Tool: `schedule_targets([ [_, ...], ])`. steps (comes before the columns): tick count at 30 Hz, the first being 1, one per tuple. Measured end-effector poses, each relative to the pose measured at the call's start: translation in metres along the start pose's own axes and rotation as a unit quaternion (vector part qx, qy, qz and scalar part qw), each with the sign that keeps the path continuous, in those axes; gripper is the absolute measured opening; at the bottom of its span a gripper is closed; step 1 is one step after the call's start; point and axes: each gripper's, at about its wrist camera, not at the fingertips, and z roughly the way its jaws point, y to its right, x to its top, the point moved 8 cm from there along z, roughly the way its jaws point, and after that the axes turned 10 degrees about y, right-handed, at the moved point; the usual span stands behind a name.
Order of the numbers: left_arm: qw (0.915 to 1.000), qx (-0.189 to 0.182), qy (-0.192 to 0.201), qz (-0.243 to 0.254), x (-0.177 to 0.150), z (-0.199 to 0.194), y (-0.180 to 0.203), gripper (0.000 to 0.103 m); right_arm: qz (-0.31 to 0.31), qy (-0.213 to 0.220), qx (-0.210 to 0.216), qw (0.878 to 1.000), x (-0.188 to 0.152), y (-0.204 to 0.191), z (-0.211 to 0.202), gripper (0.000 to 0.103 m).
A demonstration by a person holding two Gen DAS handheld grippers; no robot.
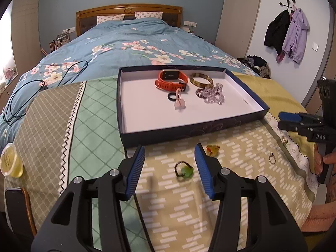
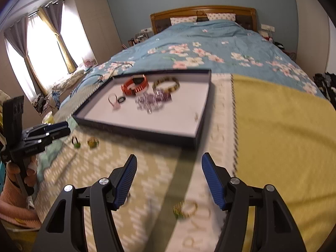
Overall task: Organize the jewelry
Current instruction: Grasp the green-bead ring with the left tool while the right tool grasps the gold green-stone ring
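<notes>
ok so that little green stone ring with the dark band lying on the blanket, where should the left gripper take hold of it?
Probably by the green stone, from above. The green stone ring lies flat on the blanket, its thin dark band too low to pinch easily. The open left gripper already straddles it, so lowering and closing across the stone seems simplest.

One shallow box (image 1: pixel 247 96) lies on the blanket, and five pieces sit in it: one orange watch (image 1: pixel 171 79), one amber bangle (image 1: pixel 201 79), one heap of purple beads (image 1: pixel 212 94) (how many strands I cannot tell), one black ring (image 1: pixel 172 97) and one pink charm (image 1: pixel 180 103). On the blanket near the box lie four loose pieces: one green ring (image 1: pixel 184 170), one yellow ring (image 1: pixel 212 149), one silver ring (image 1: pixel 272 158) and one small gold piece (image 1: pixel 284 141). There are two grippers (image 1: pixel 169 157) (image 2: pixel 169 175), two pillows (image 1: pixel 110 18) and one plastic cup (image 1: pixel 9 163).
</notes>
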Motion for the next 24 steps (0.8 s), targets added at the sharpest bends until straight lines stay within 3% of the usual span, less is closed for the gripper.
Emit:
schedule_targets([
  [11, 0.9997, -0.010, -0.020, 0.005, -0.016, 0.000, 0.010, 0.051, -0.004, -0.021, -0.017, 1.000, -0.035, -0.001, -0.012, 0.056],
  [24, 0.9985, -0.022, -0.049, 0.001, -0.024, 0.010, 0.016, 0.049, -0.004, -0.018, -0.038, 0.999, -0.042, 0.003, -0.015, 0.031],
])
